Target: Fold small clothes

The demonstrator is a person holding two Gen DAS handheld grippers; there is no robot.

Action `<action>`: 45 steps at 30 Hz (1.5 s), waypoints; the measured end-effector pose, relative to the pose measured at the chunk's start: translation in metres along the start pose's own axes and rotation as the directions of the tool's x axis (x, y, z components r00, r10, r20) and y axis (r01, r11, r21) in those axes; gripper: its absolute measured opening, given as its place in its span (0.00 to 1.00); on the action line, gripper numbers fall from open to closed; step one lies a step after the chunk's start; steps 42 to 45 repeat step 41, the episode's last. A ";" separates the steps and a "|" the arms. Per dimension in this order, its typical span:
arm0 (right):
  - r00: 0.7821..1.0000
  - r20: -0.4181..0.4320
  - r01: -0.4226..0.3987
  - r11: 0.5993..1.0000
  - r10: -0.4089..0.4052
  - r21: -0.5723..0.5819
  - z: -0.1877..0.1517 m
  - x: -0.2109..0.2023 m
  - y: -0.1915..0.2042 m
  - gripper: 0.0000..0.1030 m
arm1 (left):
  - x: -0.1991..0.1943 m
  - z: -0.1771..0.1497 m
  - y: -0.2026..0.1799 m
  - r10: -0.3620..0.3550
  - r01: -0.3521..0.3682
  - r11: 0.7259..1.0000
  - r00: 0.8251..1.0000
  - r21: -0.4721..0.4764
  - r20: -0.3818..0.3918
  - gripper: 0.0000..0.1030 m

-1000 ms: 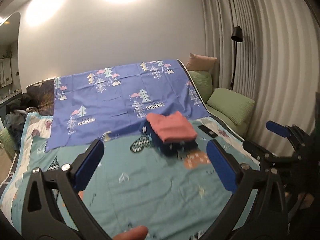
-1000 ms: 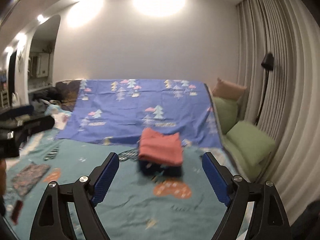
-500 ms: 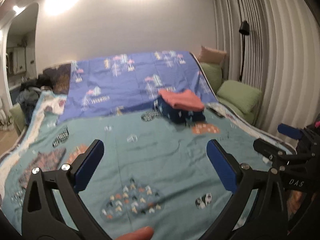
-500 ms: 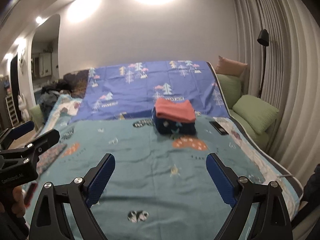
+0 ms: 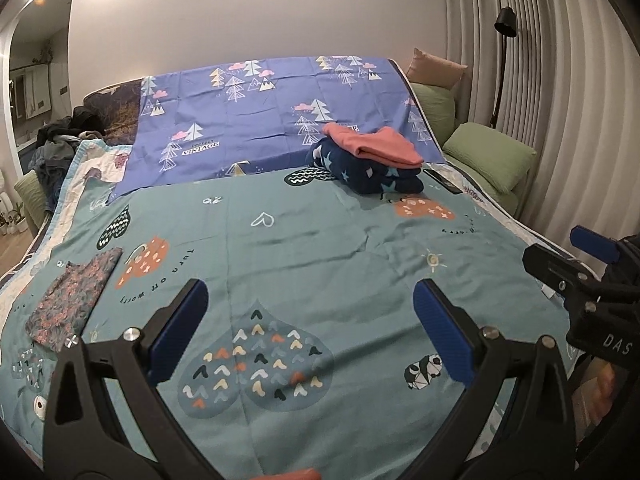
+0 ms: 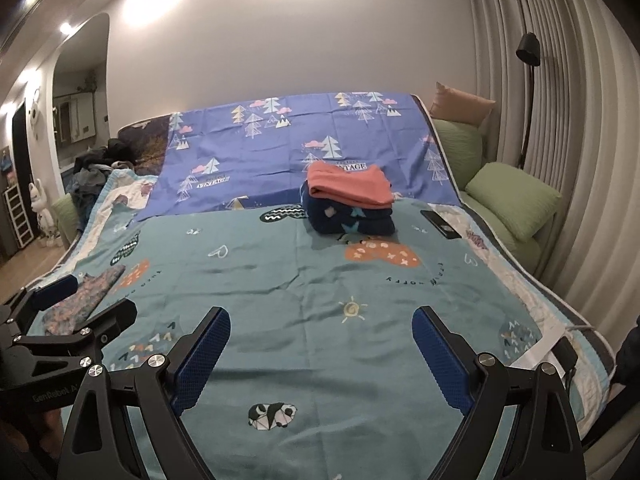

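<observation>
The folded coral garment (image 6: 349,187) lies atop the navy star-print bundle (image 6: 351,220) far up the teal bedspread (image 6: 304,280); only the left view shows the whole floral cloth (image 5: 72,300); left gripper (image 5: 310,332) and right gripper (image 6: 320,356) gape wide, empty, touching nothing.

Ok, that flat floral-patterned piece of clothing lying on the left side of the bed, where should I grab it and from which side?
Probably take the floral garment by its near corners, coming in from the foot of the bed with the left gripper, which is open and nearest. It lies flat on the teal bedspread, so a low pinch at the edge should lift it more easily than the middle.
</observation>
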State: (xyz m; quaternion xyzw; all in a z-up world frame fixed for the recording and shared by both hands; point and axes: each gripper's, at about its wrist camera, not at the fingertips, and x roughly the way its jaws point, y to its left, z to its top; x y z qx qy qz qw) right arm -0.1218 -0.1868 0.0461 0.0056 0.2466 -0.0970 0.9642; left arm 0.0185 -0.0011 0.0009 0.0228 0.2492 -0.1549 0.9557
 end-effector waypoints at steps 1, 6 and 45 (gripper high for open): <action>1.000 0.001 0.006 1.000 -0.006 0.000 0.000 0.001 0.000 0.91 | 0.002 0.000 -0.001 0.002 -0.002 1.000 1.000 0.003 -0.001 0.99; 1.000 -0.002 0.012 1.000 -0.012 0.019 -0.001 0.008 -0.005 0.91 | 0.008 -0.002 -0.004 -0.009 0.009 1.000 1.000 0.014 -0.010 0.99; 0.999 0.042 0.015 1.000 -0.016 0.019 0.010 0.000 -0.004 0.91 | -0.003 0.001 -0.006 0.006 -0.007 1.000 1.000 0.017 0.025 0.99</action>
